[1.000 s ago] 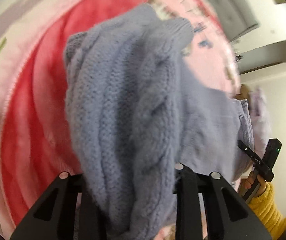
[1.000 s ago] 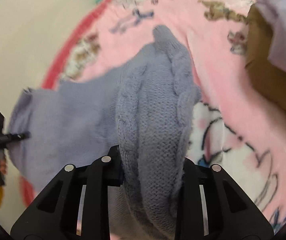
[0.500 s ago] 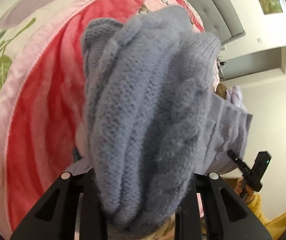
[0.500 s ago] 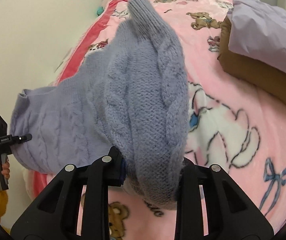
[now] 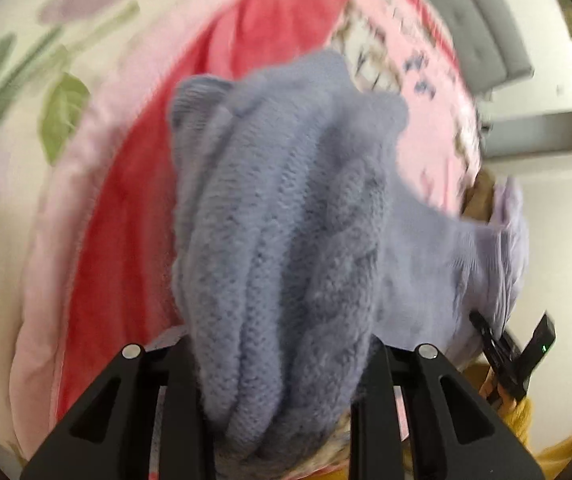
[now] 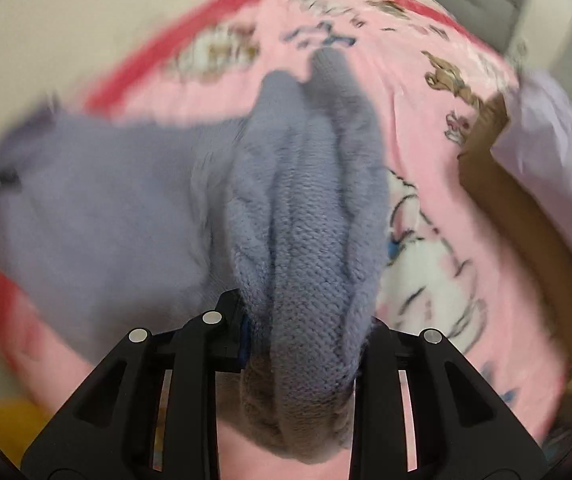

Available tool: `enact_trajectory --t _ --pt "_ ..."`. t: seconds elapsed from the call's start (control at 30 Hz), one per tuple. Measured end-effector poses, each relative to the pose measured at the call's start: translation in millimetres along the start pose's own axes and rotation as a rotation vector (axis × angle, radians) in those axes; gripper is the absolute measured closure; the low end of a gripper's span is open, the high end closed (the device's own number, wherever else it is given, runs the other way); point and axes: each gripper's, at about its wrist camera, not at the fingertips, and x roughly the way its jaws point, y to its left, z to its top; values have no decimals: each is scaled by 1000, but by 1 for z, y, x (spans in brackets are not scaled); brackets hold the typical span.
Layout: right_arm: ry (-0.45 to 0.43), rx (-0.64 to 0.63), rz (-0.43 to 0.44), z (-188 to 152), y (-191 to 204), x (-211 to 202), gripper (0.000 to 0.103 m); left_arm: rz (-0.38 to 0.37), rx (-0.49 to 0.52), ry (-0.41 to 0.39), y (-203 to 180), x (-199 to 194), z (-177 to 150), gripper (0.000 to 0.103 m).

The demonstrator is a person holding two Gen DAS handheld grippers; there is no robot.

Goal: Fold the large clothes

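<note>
A lavender cable-knit sweater (image 5: 286, 248) hangs stretched between my two grippers above the bed. My left gripper (image 5: 278, 380) is shut on one bunched corner of it. My right gripper (image 6: 306, 364) is shut on the other bunched corner (image 6: 306, 240). The flat body of the sweater (image 6: 98, 200) spans to the left in the right wrist view. The right gripper (image 5: 498, 348) also shows at the lower right of the left wrist view, holding the sweater's ribbed edge. Both views are motion-blurred.
A pink cartoon-print blanket (image 6: 426, 128) with a red border (image 5: 138, 200) covers the bed. A brown pillow (image 6: 526, 216) and a lavender pillow (image 6: 558, 136) lie at the right. A grey headboard (image 5: 482, 12) stands behind. A floral sheet (image 5: 26, 100) shows at the left.
Both grippers have swung with the sweater; the views tilted down toward the blanket again and blurred. Both grips hold unchanged.
</note>
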Motion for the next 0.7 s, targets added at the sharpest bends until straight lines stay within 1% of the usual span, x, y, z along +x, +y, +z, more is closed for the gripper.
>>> enact_trajectory --t 0.03,0.07,0.1,0.13,0.2,0.23,0.27,0.3,0.33,0.37,0.4,0.43,0.47,0.5,0.57,0.6,0.67,0.7 --pt "23 -47 -35 -5 6 12 76 6 22 8 2 6 1 73" --pt "54 -54 -31 -9 5 22 75 3 36 21 4 11 1 70" --pt "54 -38 -15 -12 1 26 71 5 42 38 7 15 3 64" --pt "37 -7 8 -15 -6 29 67 9 51 40 10 17 6 54" --pt "29 53 56 -18 -24 33 43 22 91 43 10 16 10 44" --pt "27 97 81 -20 -35 35 37 31 119 38 9 15 11 34" --pt "31 147 108 -22 -46 38 28 36 135 34 11 12 13 29" --pt "27 231 169 -25 -63 43 27 12 148 33 8 10 11 20" --pt "22 279 218 -26 -72 46 27 -31 156 47 7 13 13 10" --pt "29 344 310 -27 -85 54 25 -50 166 60 -3 25 15 7" --pt "43 376 361 -29 -87 63 21 -48 181 73 -3 30 17 5" --pt "59 397 393 -28 -90 71 20 -43 201 94 -4 37 18 5" --pt "62 416 407 -27 -95 82 20 -20 215 115 -7 48 21 5" --pt "62 424 428 -27 -95 89 20 -18 219 131 -6 55 22 5" --pt "77 442 509 -24 -93 102 17 -56 187 145 3 61 24 5" --pt "84 452 538 -23 -90 109 12 -68 169 143 4 64 25 5" --pt "105 434 542 -19 -81 115 13 -70 147 136 4 67 23 5" --pt "98 415 532 -16 -74 113 20 -66 148 133 4 66 21 5"
